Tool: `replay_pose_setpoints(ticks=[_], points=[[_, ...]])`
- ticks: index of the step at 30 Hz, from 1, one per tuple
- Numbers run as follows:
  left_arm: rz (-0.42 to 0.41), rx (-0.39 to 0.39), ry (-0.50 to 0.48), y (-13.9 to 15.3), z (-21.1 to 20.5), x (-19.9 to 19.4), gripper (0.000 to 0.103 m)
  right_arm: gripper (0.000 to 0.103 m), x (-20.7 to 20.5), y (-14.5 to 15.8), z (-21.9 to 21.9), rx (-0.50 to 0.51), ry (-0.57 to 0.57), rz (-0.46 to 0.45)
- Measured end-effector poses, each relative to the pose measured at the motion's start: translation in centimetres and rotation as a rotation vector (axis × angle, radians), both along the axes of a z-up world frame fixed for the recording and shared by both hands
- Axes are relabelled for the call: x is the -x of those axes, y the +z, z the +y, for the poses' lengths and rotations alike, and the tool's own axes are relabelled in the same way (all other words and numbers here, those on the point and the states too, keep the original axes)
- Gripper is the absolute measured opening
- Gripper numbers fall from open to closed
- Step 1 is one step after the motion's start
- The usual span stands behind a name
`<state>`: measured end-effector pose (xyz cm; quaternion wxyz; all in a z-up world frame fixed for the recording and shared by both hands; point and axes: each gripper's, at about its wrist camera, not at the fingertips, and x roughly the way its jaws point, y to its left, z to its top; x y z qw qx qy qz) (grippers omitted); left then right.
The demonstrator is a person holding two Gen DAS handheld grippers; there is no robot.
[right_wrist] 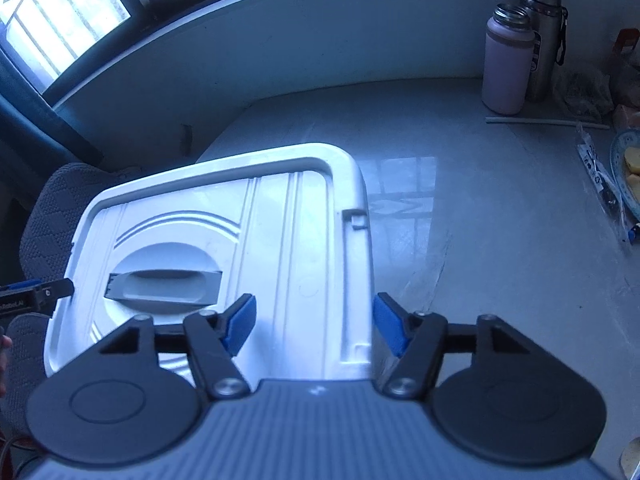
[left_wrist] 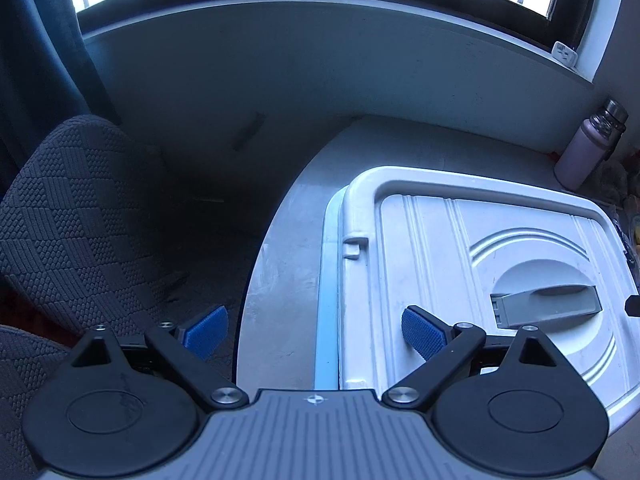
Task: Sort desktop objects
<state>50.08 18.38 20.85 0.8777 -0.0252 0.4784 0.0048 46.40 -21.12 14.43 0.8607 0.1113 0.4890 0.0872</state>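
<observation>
I have both grippers low over the white storage box lid (left_wrist: 460, 264), one at each short end, cameras angled down and forward along the fingers. My left gripper (left_wrist: 314, 330) is spread wide: its right blue pad (left_wrist: 422, 334) sits above the lid's surface near the left rim, while its left pad (left_wrist: 206, 330) hangs out past the table edge (left_wrist: 280, 264), over the dark patterned chair (left_wrist: 76, 216). The lid's left rim and a strip of the pale blue box edge (left_wrist: 329, 280) lie between the two pads, but I cannot tell whether either pad touches anything. My right gripper (right_wrist: 316, 326) is also parted, straddling the lid's right rim (right_wrist: 362, 264): one pad over the ribbed top, the other just outside the rim above the grey tabletop (right_wrist: 480, 240). Nothing is gripped in it. The box sits at the table's left end, its lid on, with the grey recessed handle (right_wrist: 164, 290) lying flat in the middle. In the right view, the tip of the left gripper shows at the lid's far edge. A pink bottle (right_wrist: 506, 68) and a steel flask (right_wrist: 546, 36) stand by the wall, well apart from the box.
</observation>
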Motion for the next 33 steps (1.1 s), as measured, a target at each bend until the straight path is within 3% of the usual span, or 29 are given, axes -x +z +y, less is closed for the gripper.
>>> replay_pose_setpoints(ticks=[16, 20, 24, 28, 33], points=[[0.005, -0.024, -0.005, -1.3, 0.4, -0.5, 0.096, 0.059, 0.3, -0.2, 1.4, 0.056, 0.031, -0.013], [-0.011, -0.022, -0.001, -1.6, 0.5, -0.3, 0.096, 0.063, 0.3, -0.4, 2.2, 0.118, 0.053, 0.000], [-0.026, -0.040, 0.003, -1.7, 0.3, -0.2, 0.101, 0.073, 0.4, -1.0, 2.2, 0.098, 0.043, 0.000], [-0.072, -0.074, -0.014, -1.8, -0.2, 0.4, 0.103, 0.073, 1.0, -1.3, 2.3, 0.076, 0.040, -0.011], [-0.092, -0.056, -0.004, -1.8, 0.0, 0.6, 0.103, 0.074, 1.8, -1.5, 2.5, 0.058, 0.033, -0.027]])
